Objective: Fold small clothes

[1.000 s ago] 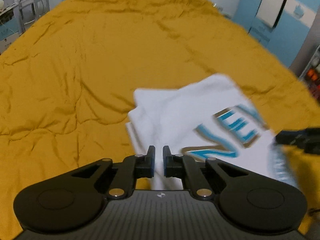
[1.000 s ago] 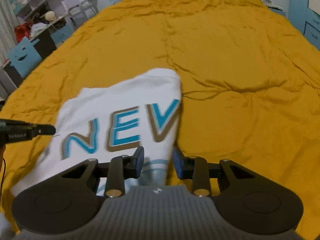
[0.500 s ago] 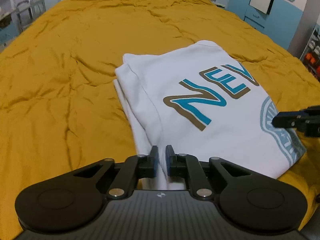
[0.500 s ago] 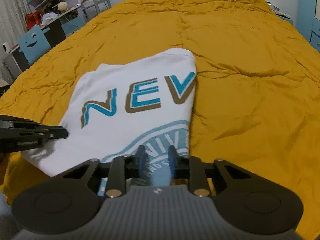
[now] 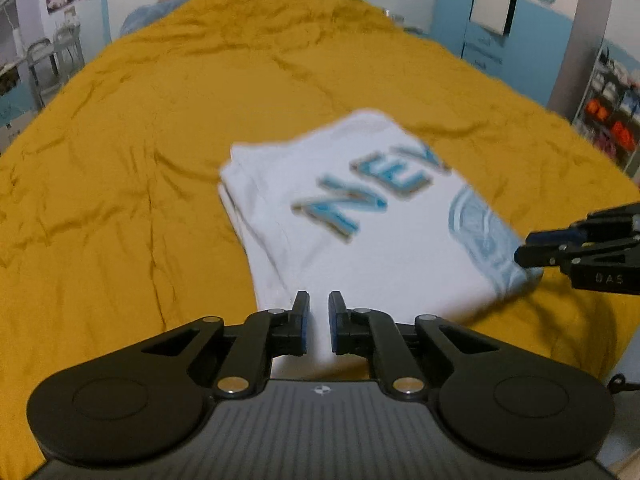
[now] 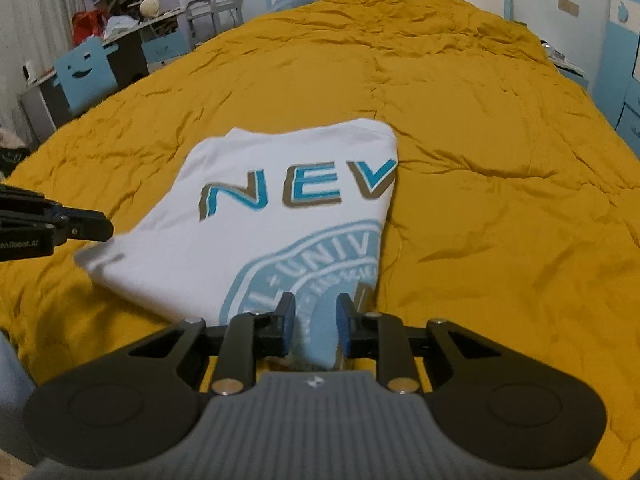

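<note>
A folded white T-shirt [image 5: 360, 216] with blue "NEV" lettering and a round blue print lies flat on the mustard bedspread [image 5: 120, 160]; it also shows in the right wrist view [image 6: 280, 200]. My left gripper [image 5: 318, 312] sits at the shirt's near edge, jaws slightly apart with white cloth showing in the gap. My right gripper [image 6: 314, 314] sits at the near right corner, jaws parted around the blue print. Each gripper appears in the other's view, the right one [image 5: 532, 248] and the left one [image 6: 96, 226].
The bedspread [image 6: 480, 160] spreads wide beyond the shirt. A desk with a blue face-shaped chair [image 6: 86, 76] and shelves stands left of the bed. Blue cabinets [image 5: 500, 32] and a rack [image 5: 612, 120] stand on the right side.
The shirt has come down and lies flat on the bed. Both grippers' jaws have widened a little and have drawn back toward the near edge.
</note>
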Demonstrator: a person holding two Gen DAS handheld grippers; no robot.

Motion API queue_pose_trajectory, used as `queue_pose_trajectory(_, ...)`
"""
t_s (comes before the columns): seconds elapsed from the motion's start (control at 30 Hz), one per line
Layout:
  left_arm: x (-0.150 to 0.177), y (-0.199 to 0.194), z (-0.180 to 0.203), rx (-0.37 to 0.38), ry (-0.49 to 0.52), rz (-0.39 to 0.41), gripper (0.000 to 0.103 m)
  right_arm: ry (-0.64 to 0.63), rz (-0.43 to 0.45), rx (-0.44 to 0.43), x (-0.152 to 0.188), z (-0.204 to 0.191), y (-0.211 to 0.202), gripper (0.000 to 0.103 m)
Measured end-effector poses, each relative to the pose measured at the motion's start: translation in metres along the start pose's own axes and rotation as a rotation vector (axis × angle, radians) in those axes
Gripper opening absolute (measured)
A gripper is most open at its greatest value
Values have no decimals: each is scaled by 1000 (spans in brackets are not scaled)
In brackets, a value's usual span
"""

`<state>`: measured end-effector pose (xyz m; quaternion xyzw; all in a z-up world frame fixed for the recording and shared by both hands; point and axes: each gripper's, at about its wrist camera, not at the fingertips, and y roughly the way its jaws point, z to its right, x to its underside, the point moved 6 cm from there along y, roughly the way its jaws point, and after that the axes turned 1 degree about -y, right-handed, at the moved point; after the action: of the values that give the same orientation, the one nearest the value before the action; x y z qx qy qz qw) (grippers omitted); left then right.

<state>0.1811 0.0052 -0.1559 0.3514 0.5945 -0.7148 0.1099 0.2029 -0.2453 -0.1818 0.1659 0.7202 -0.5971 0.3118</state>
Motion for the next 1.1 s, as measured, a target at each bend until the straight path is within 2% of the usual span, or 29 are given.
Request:
queue_pose_trajectory(0.1,15,10,2,-32,0,-45,11,-10,-28,12,17,-6,7,19)
queue_pose_trajectory(0.27,34,21,10,-67,30,-65,10,-25,-30,38,37,-10,19,20)
queue_pose_trajectory(0.37,46,30,10,-66,33,-80,6,-28,-17,38,49,-8,28,21)
queue_pose_trajectory(0.47,53,37,8,-50,21,-75,6,-58,2,44,62,-8,36,21)
queue_pose_trajectory(0.7,45,35,11,-43,11,-88,6,-58,0,33,62,-4,40,21)
queue_pose_trajectory(0.9,50,25,5,3,-79,-129,6,-50,-40,23,54,-4,31,21)
queue_pose_trajectory(1.0,46,16,0,34,-136,-151,8,-47,-80,24,47,-4,26,28)
queue_pose_trajectory(1.07,37,4,0,25,-116,-130,17,-50,-92,21,38,-7,19,44)
queue_pose_trajectory(1.1,29,-4,1,21,-100,-106,20,-53,-95,23,33,-7,15,48)
